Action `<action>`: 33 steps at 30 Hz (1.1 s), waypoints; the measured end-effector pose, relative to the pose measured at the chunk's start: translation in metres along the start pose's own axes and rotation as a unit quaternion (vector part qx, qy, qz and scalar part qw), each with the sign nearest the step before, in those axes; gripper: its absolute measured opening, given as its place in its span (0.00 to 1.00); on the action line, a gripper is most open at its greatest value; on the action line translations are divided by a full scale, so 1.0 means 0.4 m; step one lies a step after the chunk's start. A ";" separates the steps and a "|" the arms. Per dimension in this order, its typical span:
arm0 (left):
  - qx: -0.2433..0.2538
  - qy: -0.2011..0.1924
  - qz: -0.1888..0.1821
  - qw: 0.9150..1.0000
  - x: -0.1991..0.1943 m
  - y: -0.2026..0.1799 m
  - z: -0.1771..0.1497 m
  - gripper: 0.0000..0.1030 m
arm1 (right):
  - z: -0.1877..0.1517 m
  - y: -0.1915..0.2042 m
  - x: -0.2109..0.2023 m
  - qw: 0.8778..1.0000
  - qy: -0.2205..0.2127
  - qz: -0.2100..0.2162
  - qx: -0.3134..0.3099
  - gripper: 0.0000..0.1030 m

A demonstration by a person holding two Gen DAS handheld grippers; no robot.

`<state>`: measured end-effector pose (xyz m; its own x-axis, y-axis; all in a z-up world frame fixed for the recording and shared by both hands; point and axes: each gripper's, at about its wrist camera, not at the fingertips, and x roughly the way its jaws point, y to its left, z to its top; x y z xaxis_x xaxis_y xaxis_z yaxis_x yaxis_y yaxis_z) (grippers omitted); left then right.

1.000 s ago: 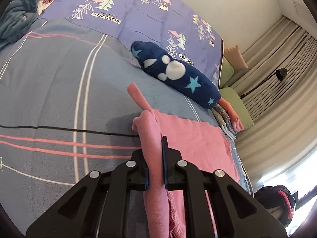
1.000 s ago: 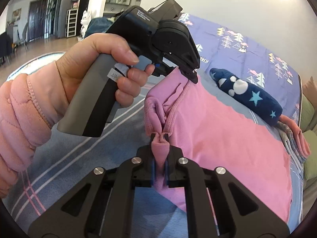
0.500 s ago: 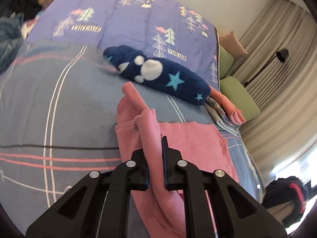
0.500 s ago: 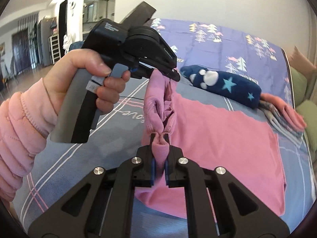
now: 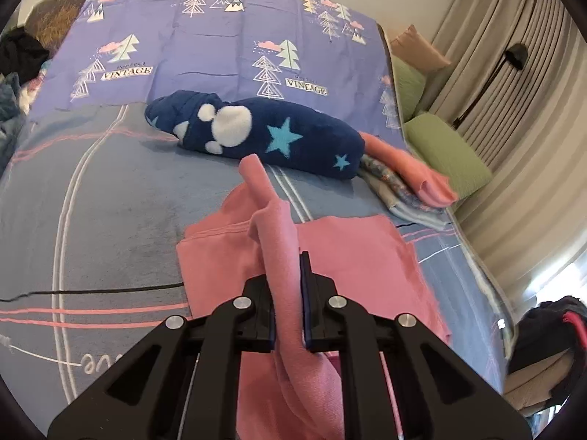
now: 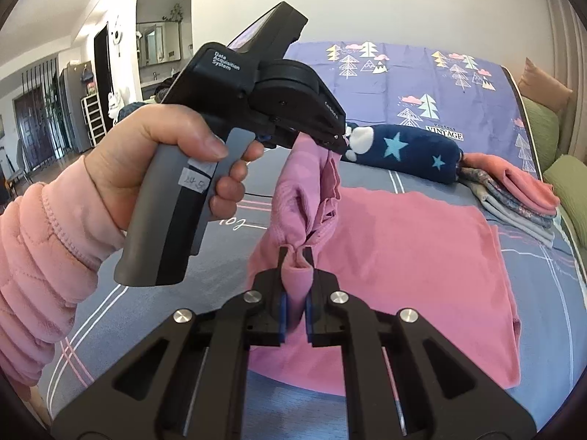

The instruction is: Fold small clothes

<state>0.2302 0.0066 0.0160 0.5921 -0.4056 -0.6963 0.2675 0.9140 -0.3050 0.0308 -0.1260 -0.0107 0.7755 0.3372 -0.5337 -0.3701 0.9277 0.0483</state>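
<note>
A pink garment [image 5: 352, 256] lies partly spread on the grey striped bed [image 5: 110, 198], with one edge lifted. My left gripper [image 5: 288, 267] is shut on a bunched strip of it, held above the bed. My right gripper [image 6: 295, 256] is shut on another bunched part of the same pink garment [image 6: 411, 256]. In the right wrist view the left gripper [image 6: 339, 141], held in a hand with a pink sleeve, grips the cloth just above and beyond my right gripper. The cloth hangs gathered between the two.
A rolled navy star blanket [image 5: 264, 135] lies across the bed behind the garment. A stack of folded clothes [image 5: 407, 183] sits at its right end. Green pillows [image 5: 444, 150] and curtains are at the right. A purple tree-print sheet [image 5: 220, 47] covers the far side.
Both grippers have lifted the gathered edge of the pink garment higher and carried it over the spread part. The grip of both has stayed shut.
</note>
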 end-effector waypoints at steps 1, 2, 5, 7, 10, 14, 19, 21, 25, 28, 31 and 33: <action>-0.005 -0.003 0.022 1.000 0.001 -0.002 0.001 0.10 | -0.001 -0.004 0.000 1.000 -0.002 -0.002 0.002 0.07; -0.013 -0.004 0.036 0.999 0.002 -0.001 0.002 0.10 | -0.002 -0.005 0.000 1.000 -0.003 -0.003 0.003 0.07; -0.012 -0.007 0.016 1.000 0.004 -0.004 -0.002 0.10 | -0.005 -0.015 -0.003 1.000 -0.003 0.004 0.012 0.07; -0.002 -0.006 0.008 1.000 0.009 -0.012 -0.006 0.10 | -0.008 -0.016 -0.005 1.000 -0.002 0.007 0.014 0.07; 0.002 -0.002 0.007 1.000 0.016 -0.029 -0.006 0.10 | -0.012 -0.019 -0.006 1.000 -0.001 0.009 0.017 0.07; 0.011 0.001 0.002 1.000 0.018 -0.058 -0.004 0.10 | -0.012 -0.038 -0.022 1.000 -0.006 0.005 0.027 0.07; 0.028 0.002 0.001 1.000 0.029 -0.115 0.010 0.10 | -0.018 -0.076 -0.044 0.999 -0.012 -0.007 0.046 0.07; 0.035 0.004 0.001 0.999 0.040 -0.144 0.015 0.10 | -0.023 -0.095 -0.056 0.998 -0.014 -0.013 0.055 0.07; 0.042 0.009 -0.005 0.999 0.066 -0.198 0.024 0.10 | -0.034 -0.148 -0.079 0.996 -0.017 -0.021 0.082 0.07; 0.051 0.014 -0.011 0.999 0.089 -0.244 0.026 0.10 | -0.048 -0.190 -0.093 0.994 -0.016 -0.026 0.103 0.07; 0.061 0.023 -0.015 0.998 0.121 -0.292 0.023 0.10 | -0.064 -0.231 -0.104 0.992 -0.014 -0.036 0.118 0.07; 0.066 0.030 -0.015 0.997 0.149 -0.320 0.019 0.10 | -0.075 -0.259 -0.109 0.991 -0.012 -0.041 0.127 0.07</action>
<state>0.2369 -0.1347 0.0184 0.5364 -0.4290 -0.7268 0.3846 0.8908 -0.2420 0.0201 -0.2417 -0.0179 0.8109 0.2591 -0.5247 -0.1664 0.9617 0.2177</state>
